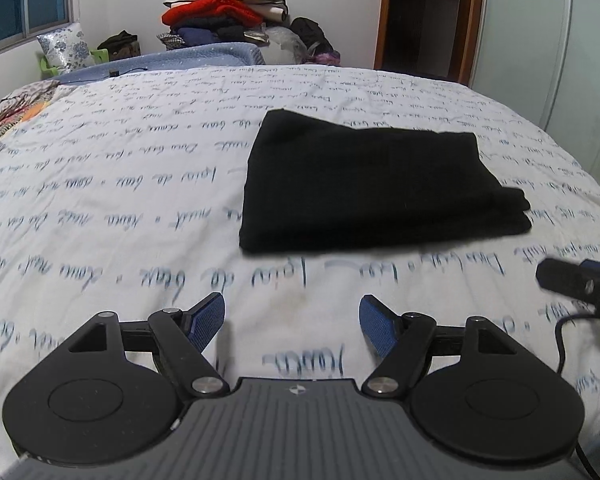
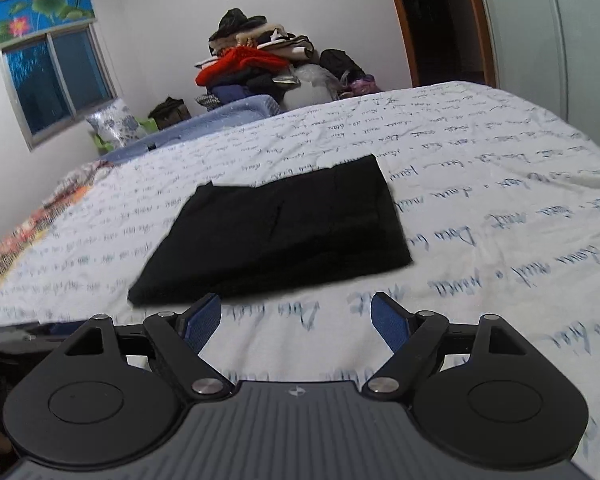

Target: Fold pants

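The black pants (image 1: 364,188) lie folded into a flat rectangle on the white bed sheet with blue writing (image 1: 120,184). They also show in the right wrist view (image 2: 276,236). My left gripper (image 1: 292,312) is open and empty, hovering over the sheet a short way in front of the pants' near edge. My right gripper (image 2: 296,312) is open and empty, just short of the pants' near edge. Part of the right gripper shows at the right edge of the left wrist view (image 1: 580,284).
A tall pile of clothes (image 1: 224,12) stands beyond the far side of the bed, also in the right wrist view (image 2: 256,64). A patterned blanket (image 1: 12,112) lies at the bed's left edge. A wardrobe (image 1: 548,32) stands at the right, a window (image 2: 56,80) at the left.
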